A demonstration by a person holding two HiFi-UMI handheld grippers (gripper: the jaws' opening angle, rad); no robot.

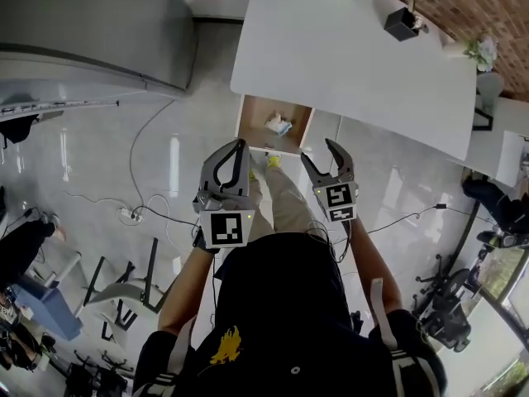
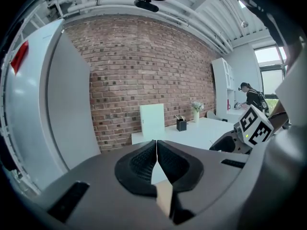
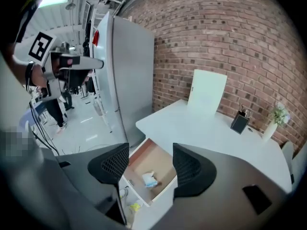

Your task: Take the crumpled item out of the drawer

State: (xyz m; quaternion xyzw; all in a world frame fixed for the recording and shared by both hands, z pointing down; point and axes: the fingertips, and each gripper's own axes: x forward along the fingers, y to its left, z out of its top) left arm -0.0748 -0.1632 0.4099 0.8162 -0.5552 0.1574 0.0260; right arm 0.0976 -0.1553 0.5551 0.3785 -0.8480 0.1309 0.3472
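While a person stands on a pale tiled floor, a tall grey cabinet [image 1: 91, 23] fills the far left and a white table [image 1: 355, 56] runs to its right, along a brick wall [image 3: 230, 32]. Under the table's near left edge, a wood-lined drawer [image 1: 258, 112] stands pulled open. The left gripper [image 1: 241, 147], held up on the near left, has its jaws pressed together with nothing between them and points level toward the wall. The right gripper [image 1: 316, 151], just to its right, has its jaws spread wide and empty, aimed down at the drawer. The crumpled item [image 1: 278, 124], white with a light blue patch, lies on the drawer floor toward its right side, framed between the right jaws in the right gripper view but well apart from them. On the far right of the table sit a black pen holder [image 1: 401, 23] and a small vase of white flowers [image 1: 482, 52].
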